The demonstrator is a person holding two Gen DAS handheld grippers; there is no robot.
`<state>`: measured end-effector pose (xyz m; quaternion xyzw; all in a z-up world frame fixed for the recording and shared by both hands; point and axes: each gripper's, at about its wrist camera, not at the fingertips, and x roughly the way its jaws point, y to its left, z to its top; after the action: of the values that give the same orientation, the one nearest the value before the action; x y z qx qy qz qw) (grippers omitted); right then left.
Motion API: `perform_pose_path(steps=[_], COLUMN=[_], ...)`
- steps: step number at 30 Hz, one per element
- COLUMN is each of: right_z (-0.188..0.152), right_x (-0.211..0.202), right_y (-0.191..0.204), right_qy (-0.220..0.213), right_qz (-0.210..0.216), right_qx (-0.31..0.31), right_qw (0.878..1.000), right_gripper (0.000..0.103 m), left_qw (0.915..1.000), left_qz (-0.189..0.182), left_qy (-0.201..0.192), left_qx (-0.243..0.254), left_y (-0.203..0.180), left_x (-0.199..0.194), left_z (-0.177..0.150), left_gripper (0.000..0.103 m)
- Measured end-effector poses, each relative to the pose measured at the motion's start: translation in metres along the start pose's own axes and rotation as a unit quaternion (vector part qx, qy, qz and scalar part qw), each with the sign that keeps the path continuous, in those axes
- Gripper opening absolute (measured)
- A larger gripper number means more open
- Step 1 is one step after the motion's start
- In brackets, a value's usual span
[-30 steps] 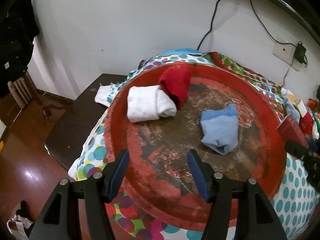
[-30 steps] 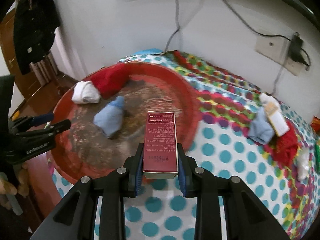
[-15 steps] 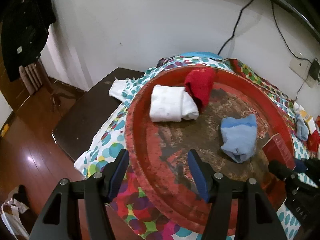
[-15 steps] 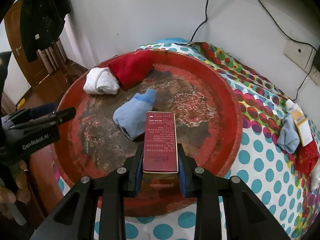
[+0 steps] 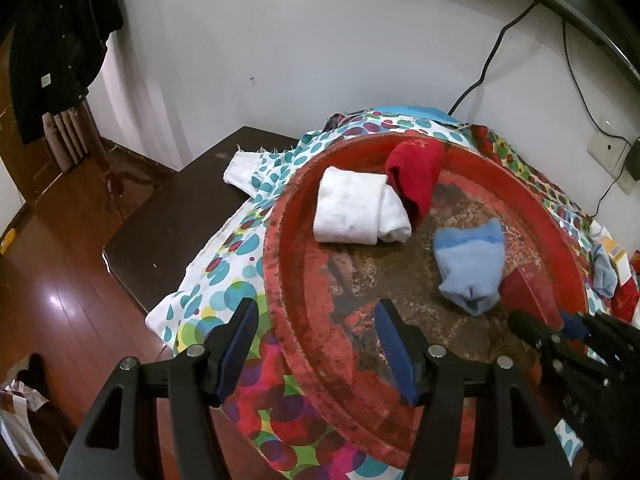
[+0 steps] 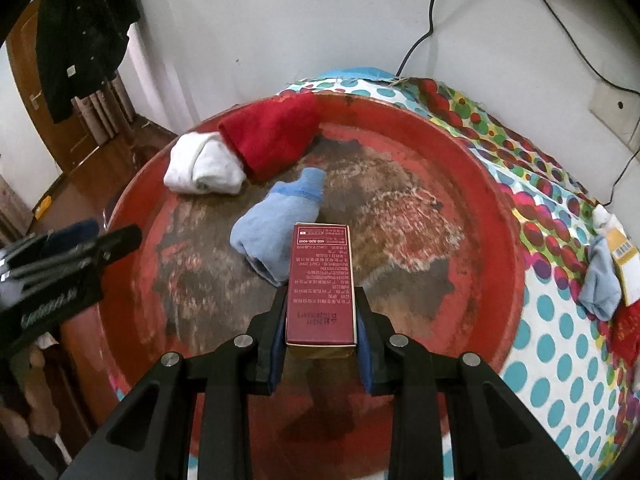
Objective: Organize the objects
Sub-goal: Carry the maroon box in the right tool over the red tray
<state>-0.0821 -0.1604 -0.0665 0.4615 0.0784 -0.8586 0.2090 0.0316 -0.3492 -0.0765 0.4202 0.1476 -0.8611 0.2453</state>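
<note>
The right gripper (image 6: 320, 320) is clamped narrow on a dark red rectangular cardboard box (image 6: 321, 280) printed with white text, its blue pads pressing the box's two long sides, and holds it above the near part of a large round red tray (image 6: 500, 240) with a worn, brown-patched floor. The box's far end overlaps, in the right wrist view, a rolled light blue sock (image 6: 276, 224) that lies near the middle of the tray. At the tray's far rim a rolled white sock (image 6: 202, 168) lies touching a bunched red sock (image 6: 272, 140), the red one partly over the rim. The left gripper (image 5: 316, 344) stands wide with nothing between its jaws, straddling the tray's near left rim (image 5: 280, 300). The tray rests on a white cloth with coloured polka dots (image 6: 560, 320) spread over a dark wooden table (image 5: 168, 224). On the cloth past the tray's right rim lie another light blue sock (image 6: 598, 280) with a yellow card label (image 6: 620, 264) and a red fabric piece (image 6: 626, 332) at the edge of view.
</note>
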Motion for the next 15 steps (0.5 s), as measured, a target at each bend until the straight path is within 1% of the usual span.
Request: perform_pose_path(steps=[9,15], right_z=[0.024,0.029], right_x=[0.023,0.031], right_y=[0.001,-0.005], right_qy=[0.0,0.005], right_qz=[-0.013,-0.014], right_qx=[0.004,0.009], right_qw=[1.0,1.0], right_gripper=[0.028,0.028], left_qw=[1.0,1.0], left_qz=[-0.001,0.0], left_qy=[-0.001,-0.003], left_qx=[-0.004,0.0], left_y=[0.002,0.001], left_x=[0.002,0.003], left_z=[0.001,0.002], left_gripper=[0.062,0.062])
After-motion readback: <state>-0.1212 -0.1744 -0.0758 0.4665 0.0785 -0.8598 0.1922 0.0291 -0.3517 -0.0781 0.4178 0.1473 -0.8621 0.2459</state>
